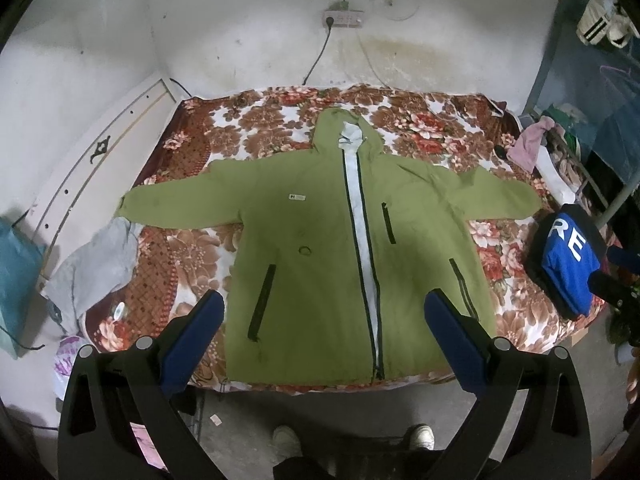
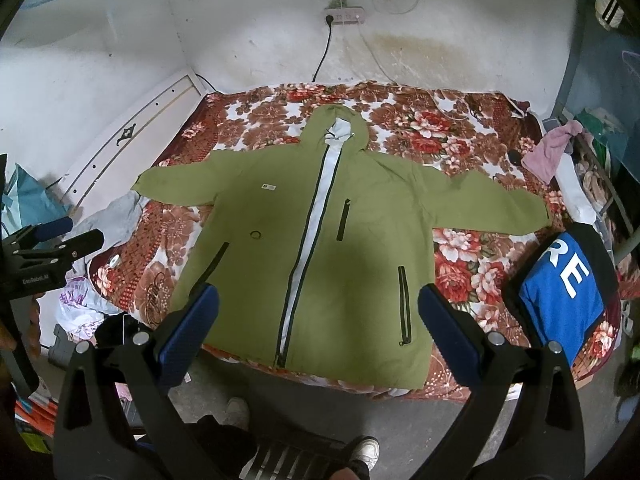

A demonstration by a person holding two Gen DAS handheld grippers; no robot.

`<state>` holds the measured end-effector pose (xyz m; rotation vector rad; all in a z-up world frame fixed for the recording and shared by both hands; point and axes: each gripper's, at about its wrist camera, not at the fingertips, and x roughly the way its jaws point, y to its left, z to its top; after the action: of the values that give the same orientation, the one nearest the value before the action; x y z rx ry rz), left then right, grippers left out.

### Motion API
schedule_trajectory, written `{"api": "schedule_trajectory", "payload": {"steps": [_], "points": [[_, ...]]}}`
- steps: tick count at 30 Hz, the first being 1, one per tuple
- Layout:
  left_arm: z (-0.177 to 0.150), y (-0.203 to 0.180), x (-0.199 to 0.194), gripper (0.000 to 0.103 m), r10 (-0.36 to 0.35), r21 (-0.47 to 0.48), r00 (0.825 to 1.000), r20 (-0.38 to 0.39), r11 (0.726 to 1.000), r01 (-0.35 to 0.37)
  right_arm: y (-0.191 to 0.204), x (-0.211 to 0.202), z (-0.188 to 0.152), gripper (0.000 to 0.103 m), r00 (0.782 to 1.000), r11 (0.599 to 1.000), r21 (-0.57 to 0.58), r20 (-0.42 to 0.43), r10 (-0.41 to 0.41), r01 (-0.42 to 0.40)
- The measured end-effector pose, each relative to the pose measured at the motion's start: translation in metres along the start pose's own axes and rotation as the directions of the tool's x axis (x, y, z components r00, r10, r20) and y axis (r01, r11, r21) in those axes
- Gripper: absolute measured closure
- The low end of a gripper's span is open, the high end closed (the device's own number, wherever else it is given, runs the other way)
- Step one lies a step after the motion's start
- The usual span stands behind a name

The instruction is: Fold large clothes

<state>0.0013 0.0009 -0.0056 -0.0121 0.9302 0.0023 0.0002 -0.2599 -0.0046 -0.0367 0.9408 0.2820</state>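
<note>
Both tools, left tool [image 1: 324,312] and right tool [image 2: 318,304], hover wide open and empty above the green jacket [image 1: 344,248] at lower centre.

White letters "RE" are showing on the folded blue garment [image 2: 560,300] lying at the bed's right; the jacket's [image 1: 340,260] small chest label [image 1: 297,197] is staying unreadable.

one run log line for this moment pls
stage: pre-fold | green hooded zip jacket: spread flat, sleeves out, on floral bedspread | left tool: open, above hem | right tool: open, empty

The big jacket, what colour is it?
Olive green jacket, white zip strip; clearest in the left wrist view.
</note>
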Motion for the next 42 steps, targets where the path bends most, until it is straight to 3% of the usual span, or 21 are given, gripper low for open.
{"api": "schedule_trajectory", "payload": {"steps": [11,21,33,38,42], "points": [[0.002,-0.012,0.004,0.005,0.018,0.054,1.0,0.012,0.998,-0.019,-0.002,0.004,-0.002,0.005,1.0,0.999,-0.032,0.011,-0.019,0.019],[0.015,-0.022,0.01,0.005,0.028,0.084,1.0,0.003,0.996,-0.029,-0.011,0.013,0.01,0.005,1.0,1.0,-0.002,0.0,0.016,-0.016],[0.061,-0.083,0.021,0.005,0.128,0.064,0.992,-0.013,0.99,-0.127,-0.097,0.015,0.036,0.005,0.998,0.998,0.02,0.01,0.065,-0.065],[0.077,-0.097,0.042,0.005,0.138,0.055,0.99,-0.04,0.989,-0.136,-0.122,0.041,0.06,0.005,0.998,0.998,0.011,-0.006,0.06,-0.06],[0.105,-0.09,0.083,0.005,0.118,0.077,0.991,-0.057,0.991,-0.113,-0.123,0.092,0.092,0.005,0.999,0.998,0.047,-0.029,0.046,-0.044]]}}
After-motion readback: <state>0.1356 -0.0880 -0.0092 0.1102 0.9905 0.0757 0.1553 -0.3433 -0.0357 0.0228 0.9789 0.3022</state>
